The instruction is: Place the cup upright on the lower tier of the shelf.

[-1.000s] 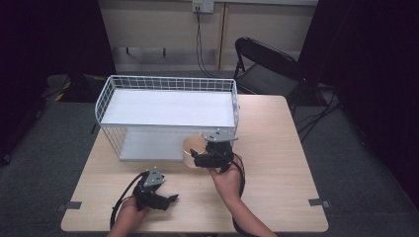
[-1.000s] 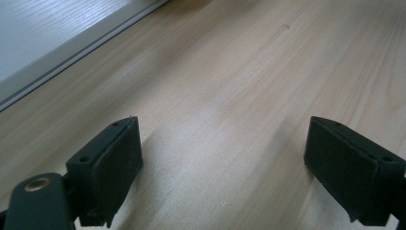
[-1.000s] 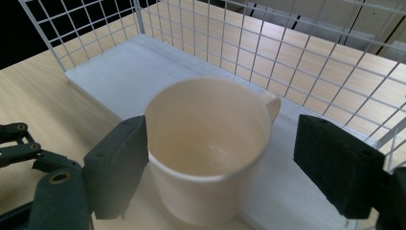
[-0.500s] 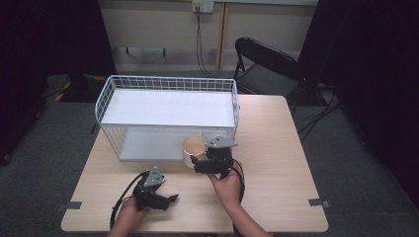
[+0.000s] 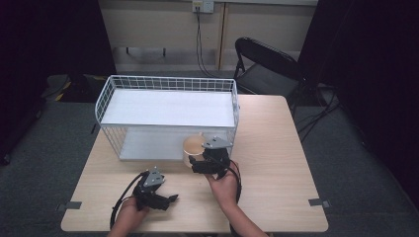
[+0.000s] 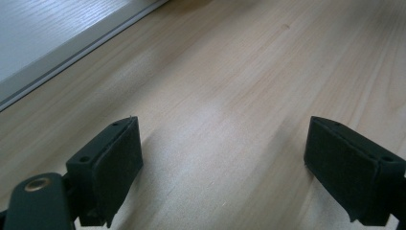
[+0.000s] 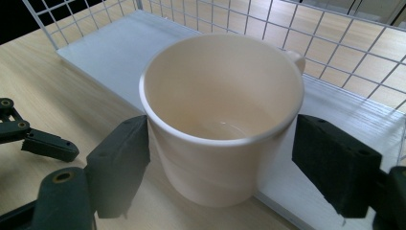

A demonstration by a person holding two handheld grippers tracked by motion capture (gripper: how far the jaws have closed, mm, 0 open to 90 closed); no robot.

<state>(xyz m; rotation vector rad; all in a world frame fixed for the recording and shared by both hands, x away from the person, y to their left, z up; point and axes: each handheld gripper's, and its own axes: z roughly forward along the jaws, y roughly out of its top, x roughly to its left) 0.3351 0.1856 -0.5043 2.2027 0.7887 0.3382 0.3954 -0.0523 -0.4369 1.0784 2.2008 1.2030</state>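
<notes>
Right gripper [image 7: 220,158] fingers spread wide, straddling the cream mug [image 7: 222,115] without a firm grip; mug stands upright at the wire rack's [image 5: 168,101] lower shelf edge, 5 o'clock corner. Close squarely below the rim, then lift clear. Wire side close at 3 o'clock; bare table [image 5: 276,163] toward 6. Left gripper [image 6: 225,163] open, empty.

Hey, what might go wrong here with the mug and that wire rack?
1. The right gripper brackets the mug, but its right pad looks apart from the wall; lifting before it closes could tip or drop it.
2. The mug seems to straddle the lip of the rack's lower shelf, so a nudge may rock it.
3. The handle points toward the wire, where it might snag.
</notes>
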